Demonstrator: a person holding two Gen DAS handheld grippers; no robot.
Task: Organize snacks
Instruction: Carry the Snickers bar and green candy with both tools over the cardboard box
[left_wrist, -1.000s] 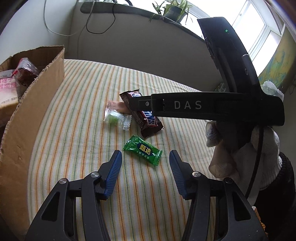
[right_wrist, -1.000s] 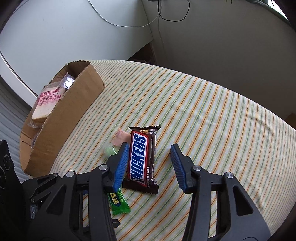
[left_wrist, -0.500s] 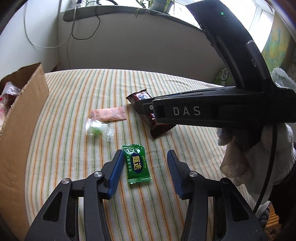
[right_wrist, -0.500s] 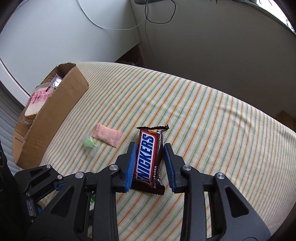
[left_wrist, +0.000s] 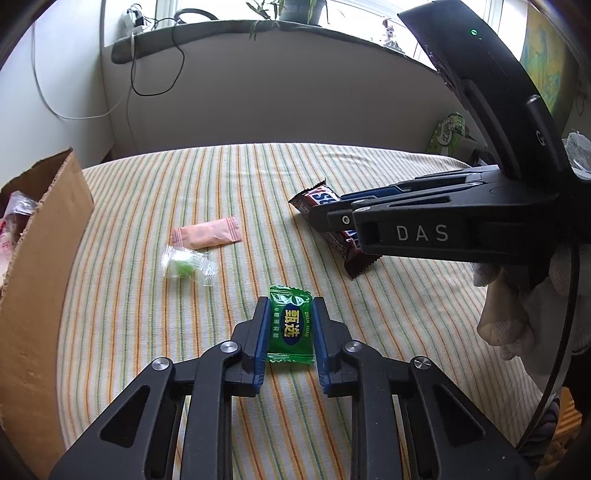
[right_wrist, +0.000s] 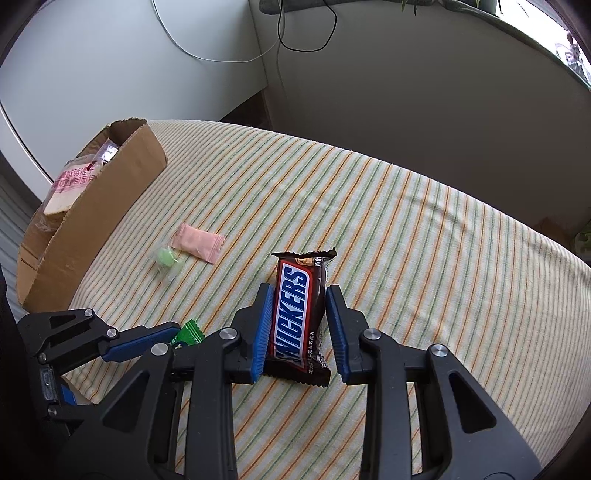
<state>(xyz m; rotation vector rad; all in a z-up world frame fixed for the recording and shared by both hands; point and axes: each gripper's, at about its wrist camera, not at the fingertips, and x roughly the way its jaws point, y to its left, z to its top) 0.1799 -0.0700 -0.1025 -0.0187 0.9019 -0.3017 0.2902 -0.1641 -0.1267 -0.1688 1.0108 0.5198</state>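
Left wrist view: your left gripper (left_wrist: 290, 325) jaws are closing on the green candy (left_wrist: 290, 324).
Its long axis runs along the jaws; the cardboard box (left_wrist: 44, 258) lies left. Right gripper (right_wrist: 300, 325) clamps the Snickers bar (right_wrist: 297, 314).

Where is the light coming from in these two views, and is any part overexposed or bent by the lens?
Left wrist view: daylight from the window behind, panes overexposed; striped tablecloth evenly lit. Right wrist view: soft light, faint shadows; the tablecloth's far edge bows strongly from the fisheye.

Surface: striped cloth (left_wrist: 207, 173) in orange, green and cream
Far left: cardboard box (right_wrist: 99, 218)
Middle: pink sachet (left_wrist: 207, 236), clear-wrapped green candy (left_wrist: 184, 267) just beside it
Near: green candy packet (left_wrist: 290, 325)
Right: Snickers bar (right_wrist: 297, 314)
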